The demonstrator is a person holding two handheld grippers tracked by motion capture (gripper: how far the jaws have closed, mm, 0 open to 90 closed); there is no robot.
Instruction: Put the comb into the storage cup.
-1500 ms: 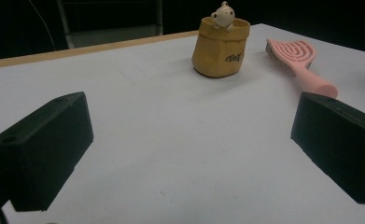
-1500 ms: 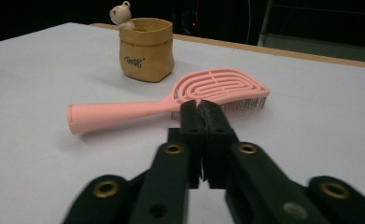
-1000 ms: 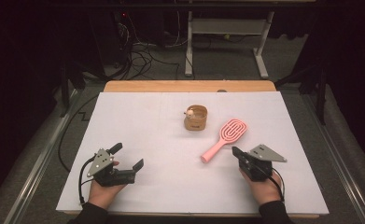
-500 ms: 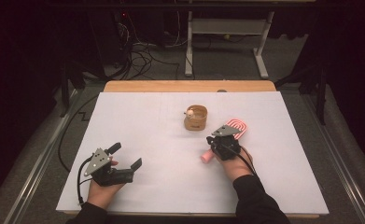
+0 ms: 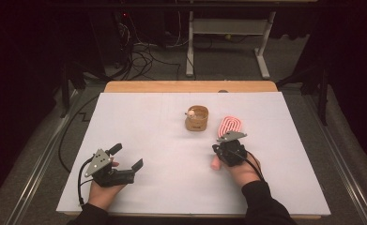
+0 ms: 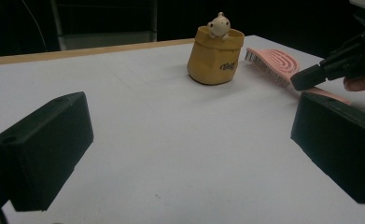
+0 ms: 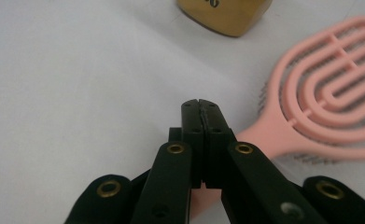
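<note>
- The pink hairbrush lies flat on the white tabletop, its oval head toward the far edge and its handle pointing back toward the person.
- The right gripper hangs over the handle, jaws pressed together with nothing between them; in the right gripper view the tips sit just beside the neck where handle meets head, the head spreading out to the right of the jaws.
- In the high view the right gripper covers the middle of the handle, and the handle's end shows at its left side.
- Whether the closed jaws touch the handle cannot be told.
- The left gripper rests near the front left of the tabletop, jaws wide apart and empty, well away from the brush.
- A small tan pot with a little figure on its rim stands just left of the brush head; the left gripper view shows the pot and the brush side by side.
</note>
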